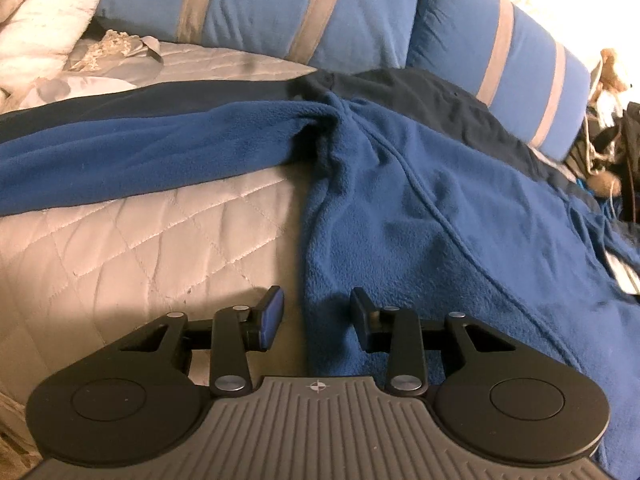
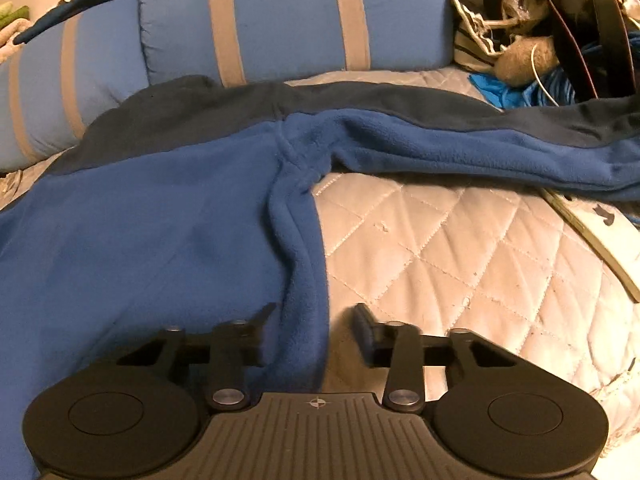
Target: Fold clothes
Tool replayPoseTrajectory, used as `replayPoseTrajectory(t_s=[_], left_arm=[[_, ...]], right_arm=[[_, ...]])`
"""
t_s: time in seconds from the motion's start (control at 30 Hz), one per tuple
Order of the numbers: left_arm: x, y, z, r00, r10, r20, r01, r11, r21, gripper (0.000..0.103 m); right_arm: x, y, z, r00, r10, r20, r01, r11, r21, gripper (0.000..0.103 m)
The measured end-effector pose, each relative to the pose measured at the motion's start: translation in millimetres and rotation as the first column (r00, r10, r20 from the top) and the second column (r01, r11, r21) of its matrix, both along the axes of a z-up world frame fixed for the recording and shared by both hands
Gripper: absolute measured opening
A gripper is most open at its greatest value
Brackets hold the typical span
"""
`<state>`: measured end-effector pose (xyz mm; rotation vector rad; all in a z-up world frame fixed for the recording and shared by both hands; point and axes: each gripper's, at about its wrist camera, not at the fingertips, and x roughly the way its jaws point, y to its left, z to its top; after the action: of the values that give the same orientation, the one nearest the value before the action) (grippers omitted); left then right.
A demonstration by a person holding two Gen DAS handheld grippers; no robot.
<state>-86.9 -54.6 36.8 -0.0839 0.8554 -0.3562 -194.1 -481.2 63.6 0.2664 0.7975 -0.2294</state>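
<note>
A blue fleece top [image 1: 420, 208] with a dark navy yoke lies spread flat on a quilted bed, sleeves stretched out to each side. My left gripper [image 1: 316, 316] is open and straddles the garment's left side edge near the hem; its left sleeve [image 1: 140, 152] runs off to the left. In the right wrist view the same fleece top [image 2: 140, 232] fills the left half. My right gripper [image 2: 312, 328] is open over its right side edge, and the right sleeve [image 2: 480, 152] runs off to the right. Neither gripper holds cloth.
Beige quilted bedspread [image 1: 140, 248] [image 2: 460, 260] lies under the top. Blue pillows with grey stripes [image 1: 280, 4] [image 2: 288, 16] stand along the back. A white quilted pillow [image 1: 44, 28] is at back left. A clutter pile of belts, cords and cloth [image 2: 560, 40] sits at back right.
</note>
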Motion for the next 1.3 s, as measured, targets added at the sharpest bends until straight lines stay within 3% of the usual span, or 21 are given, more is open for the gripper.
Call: replayPoseTrajectory(t_s=[0.03, 0.13, 0.23, 0.43, 0.67, 0.77, 0.93, 1.03, 1.1, 1.17, 1.3], left_arm=[[-0.3, -1.6, 0.6, 1.0, -0.011, -0.003, 0.011, 1.0, 0.009, 0.014], [-6.0, -9.1, 5.5, 0.999, -0.042, -0.02, 0.042, 0.998, 0.045, 0.009], [-14.8, -11.8, 11.6, 0.998, -0.054, -0.04, 0.056, 0.997, 0.059, 0.007], [-28.4, -1.9, 27.7, 0.996, -0.031, -0.08, 0.032, 0.999, 0.017, 0.006], [-47.8, -15.0, 47.2, 0.995, -0.06, -0.076, 0.065, 0.996, 0.054, 0.006], [-51.2, -19.2, 48.8, 0.996, -0.075, -0.047, 0.078, 0.994, 0.079, 0.006], [-47.0, -24.2, 40.4, 0.998, -0.062, -0.031, 0.065, 0.991, 0.118, 0.007], [-44.6, -26.7, 36.0, 0.998, -0.046, -0.035, 0.05, 0.99, 0.131, 0.007], [-44.7, -27.3, 34.5, 0.999, -0.039, -0.036, 0.043, 0.989, 0.138, 0.007], [-45.5, -25.3, 35.4, 0.999, -0.032, -0.033, 0.036, 0.989, 0.141, 0.007], [-46.0, -23.6, 38.0, 0.999, -0.014, -0.03, 0.019, 0.987, 0.159, 0.007]], right_arm=[[-0.1, 1.7, 1.3, 1.0, 0.005, -0.008, -0.005, 1.0, 0.0, 0.012], [-0.4, 1.4, 7.2, 0.999, -0.023, -0.036, 0.022, 0.999, -0.024, 0.009], [-1.7, -1.7, 14.3, 0.998, -0.049, -0.051, 0.047, 0.998, -0.043, 0.008], [-5.1, -12.0, 29.3, 0.996, -0.079, -0.037, 0.078, 0.996, -0.038, 0.007], [-11.0, -20.1, 38.0, 0.994, -0.107, -0.039, 0.105, 0.994, -0.035, 0.003], [-19.5, -25.6, 42.1, 0.979, -0.201, -0.03, 0.19, 0.957, -0.22, 0.002], [-52.3, -68.3, 46.0, 0.963, -0.269, -0.031, 0.262, 0.954, -0.144, 0.002], [-65.5, -74.6, 43.6, 0.97, -0.245, -0.013, 0.243, 0.968, -0.058, 0.009], [-68.0, -72.5, 39.1, 0.974, -0.225, 0.007, 0.225, 0.974, -0.003, 0.021], [-64.5, -66.1, 34.6, 0.98, -0.198, 0.03, 0.197, 0.979, 0.043, 0.056], [-49.1, -46.9, 25.5, 0.99, -0.121, 0.078, 0.112, 0.988, 0.11, 0.059]])
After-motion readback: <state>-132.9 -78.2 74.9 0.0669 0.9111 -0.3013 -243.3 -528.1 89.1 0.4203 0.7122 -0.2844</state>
